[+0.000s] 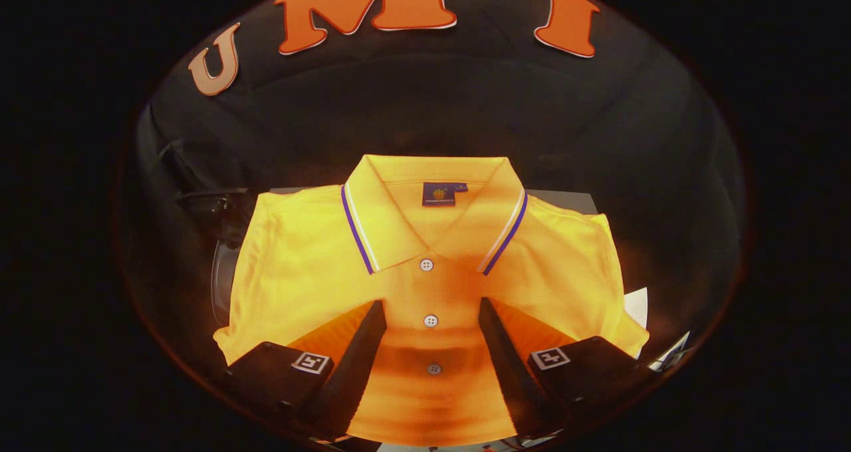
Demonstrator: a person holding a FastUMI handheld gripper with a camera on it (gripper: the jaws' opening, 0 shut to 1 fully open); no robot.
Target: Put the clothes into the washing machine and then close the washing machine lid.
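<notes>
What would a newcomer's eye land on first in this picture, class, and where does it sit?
First, the bright yellow polo shirt, folded flat just ahead of the hand-held gripper. Its striped collar lies beyond the open fingers, while the white buttons run down the gap between them.

- The polo shirt (425,286) under my gripper (431,319) is matt knit cloth with a fine weave.
- Its collar (432,206) is ribbed cloth edged in woven stripes.
- The buttons (426,264) below the collar look like smooth, glossy plastic.
- My wide-apart fingers (362,352) are matt, with ridged inner faces.
</notes>
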